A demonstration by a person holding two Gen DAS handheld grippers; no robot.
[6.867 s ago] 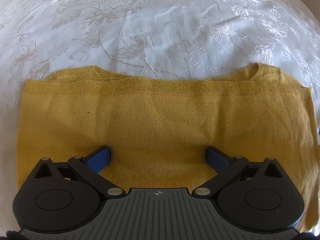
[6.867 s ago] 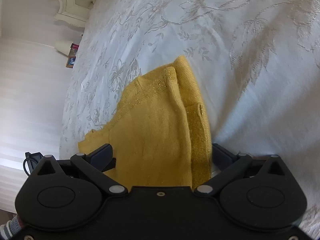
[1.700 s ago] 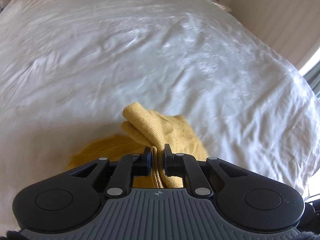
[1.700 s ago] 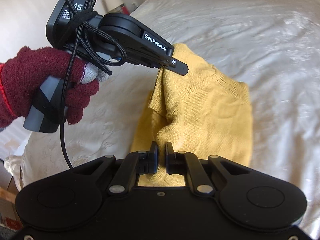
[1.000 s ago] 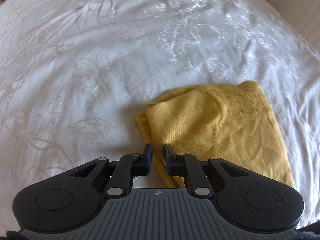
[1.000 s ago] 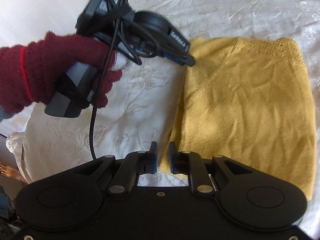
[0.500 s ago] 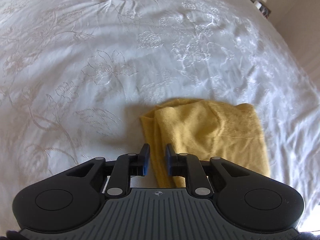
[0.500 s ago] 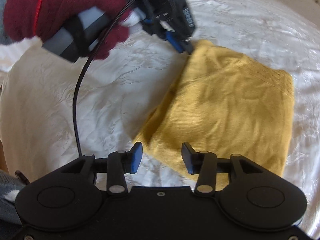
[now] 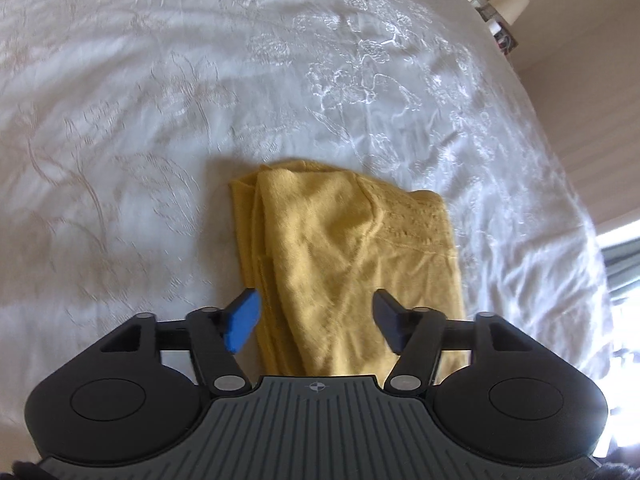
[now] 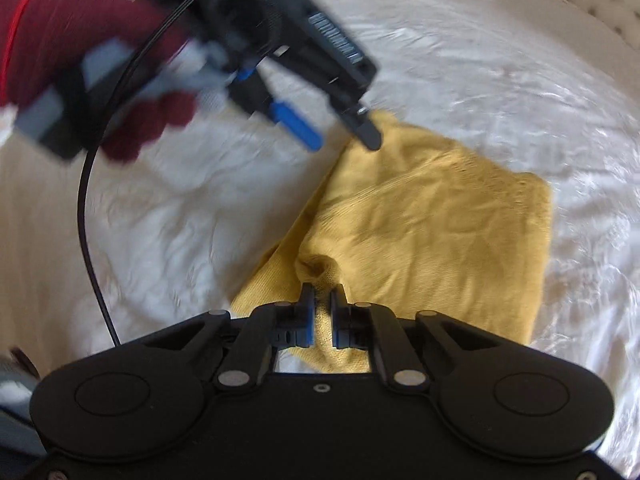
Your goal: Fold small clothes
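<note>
Bright daylight, glare at the right edge, fisheye-bent borders — gloved hand (image 10: 80, 68) motion-blurred, soft shadows.

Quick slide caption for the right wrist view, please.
Right tool pinches the near edge of the folded yellow knit top on the white bedspread; left tool open.

We find no words, brand names or numbers that can be read in either view. In the right wrist view, the left gripper (image 10: 344, 136) carries a pale printed strip on its dark housing, but motion blur smears the characters into an unreadable band. In the left wrist view, the only mark is a small round crosshair symbol (image 9: 315, 387) printed at the top centre of the ribbed grey body; it is a sign, with no lettering beside it.
</note>
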